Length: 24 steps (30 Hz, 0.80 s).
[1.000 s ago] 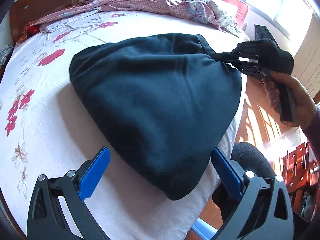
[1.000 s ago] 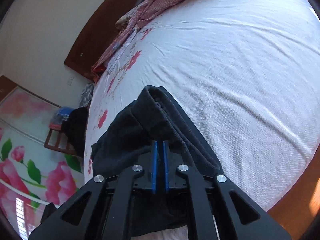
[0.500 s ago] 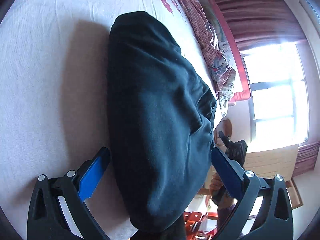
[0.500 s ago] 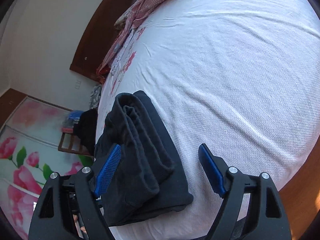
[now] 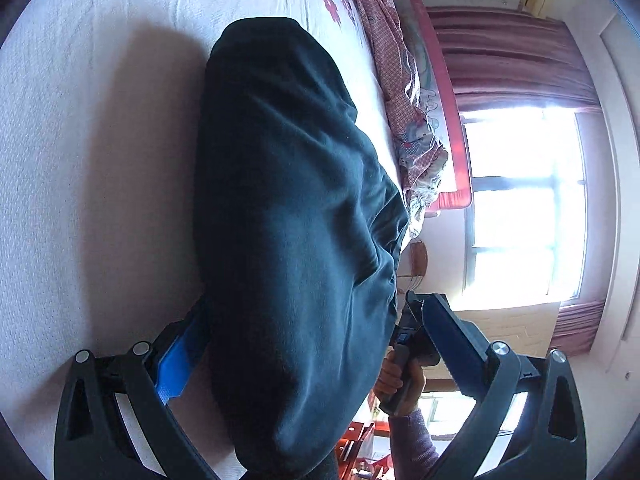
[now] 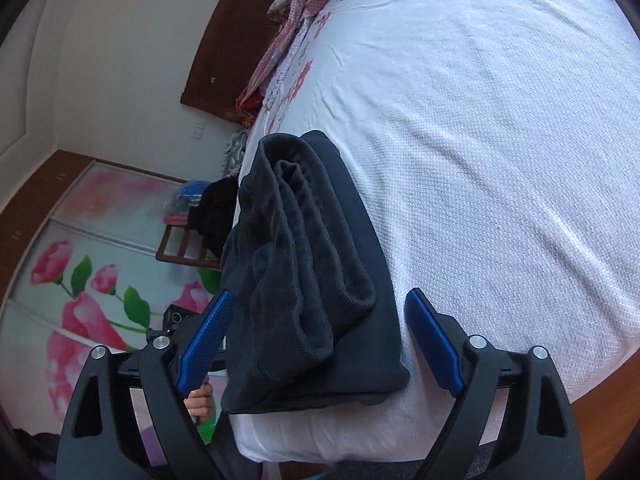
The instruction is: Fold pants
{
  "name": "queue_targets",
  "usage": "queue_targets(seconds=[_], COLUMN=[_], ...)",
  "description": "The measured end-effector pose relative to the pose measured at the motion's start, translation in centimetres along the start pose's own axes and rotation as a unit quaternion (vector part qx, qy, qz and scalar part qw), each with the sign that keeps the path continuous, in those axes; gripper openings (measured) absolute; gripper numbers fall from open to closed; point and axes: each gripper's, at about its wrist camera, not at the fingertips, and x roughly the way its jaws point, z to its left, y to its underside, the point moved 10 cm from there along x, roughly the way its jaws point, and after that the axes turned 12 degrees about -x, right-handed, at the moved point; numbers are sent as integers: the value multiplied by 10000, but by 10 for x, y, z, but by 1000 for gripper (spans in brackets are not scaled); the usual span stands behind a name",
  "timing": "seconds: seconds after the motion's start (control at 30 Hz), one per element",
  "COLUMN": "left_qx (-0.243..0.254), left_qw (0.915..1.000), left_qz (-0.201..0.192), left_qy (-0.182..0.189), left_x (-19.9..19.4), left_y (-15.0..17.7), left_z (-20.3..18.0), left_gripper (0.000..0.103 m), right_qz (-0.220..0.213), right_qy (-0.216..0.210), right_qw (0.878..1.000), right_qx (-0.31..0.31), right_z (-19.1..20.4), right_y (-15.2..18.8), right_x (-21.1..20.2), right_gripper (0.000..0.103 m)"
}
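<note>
In the left wrist view the white bed sheet (image 5: 80,184) filled the left side, and the left gripper (image 5: 316,360) stood with its jaws spread wide — one blue pad (image 5: 180,364) lay on the sheet at the left edge of the dark folded pants (image 5: 292,216), the other hung off to the right, clear of the cloth. The pants lay between them as a long folded bundle on the bed, near its edge, not squeezed by either pad. Right of the bundle a hand (image 5: 400,380) in a purple sleeve held the other gripper's handle, with a pink patterned quilt (image 5: 404,92) and a bright window (image 5: 524,200) beyond

In the right wrist view a flowered wardrobe door (image 6: 80,280) sat at the left; the right gripper (image 6: 320,344) had its jaws opening, released — the pants (image 6: 312,272), stacked in layers, lay between the pads at the bed's edge, neither pad pressing on them. White sheet (image 6: 500,140) stretched away to the right
</note>
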Motion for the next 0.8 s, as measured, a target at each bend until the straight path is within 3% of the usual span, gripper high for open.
queue_targets(seconds=[0.1, 0.2, 0.23, 0.27, 0.3, 0.37, 0.43, 0.6, 0.8], left_qx=[-58, 91, 161, 227, 286, 91, -229, -27, 153], left_qw=[9999, 9996, 9994, 9992, 9986, 9952, 9973, 9963, 9994], left_qz=[-70, -70, -76, -61, -31, -104, 4, -84, -115], left_qy=[-95, -243, -285, -333, -434, -964, -699, -856, -288], left_x=[4, 8, 9, 8, 8, 5, 2, -1, -16], left_y=[-1, 1, 3, 3, 4, 1, -2, -2, -5], left_z=[1, -3, -4, -5, -5, 11, 16, -2, -52], left_gripper=[101, 101, 101, 99, 90, 38, 27, 21, 20], right_qz=[143, 302, 396, 507, 551, 507, 479, 360, 391], right_qy=[-82, 222, 425, 568, 607, 653, 796, 1146, 1287], right_qw=[9998, 9980, 9960, 9944, 9943, 9947, 9939, 9899, 9832], right_qx=[-59, -502, -675, -726, -679, -608, -601, -759, -1232], right_z=[5, 13, 15, 15, 14, 16, 22, 52, 108], right_y=[3, 7, 10, 13, 16, 18, 18, 10, -14], right_x=[4, 12, 16, 19, 20, 19, 21, 18, 31], right_gripper=[91, 89, 83, 66, 56, 49, 47, 40, 38])
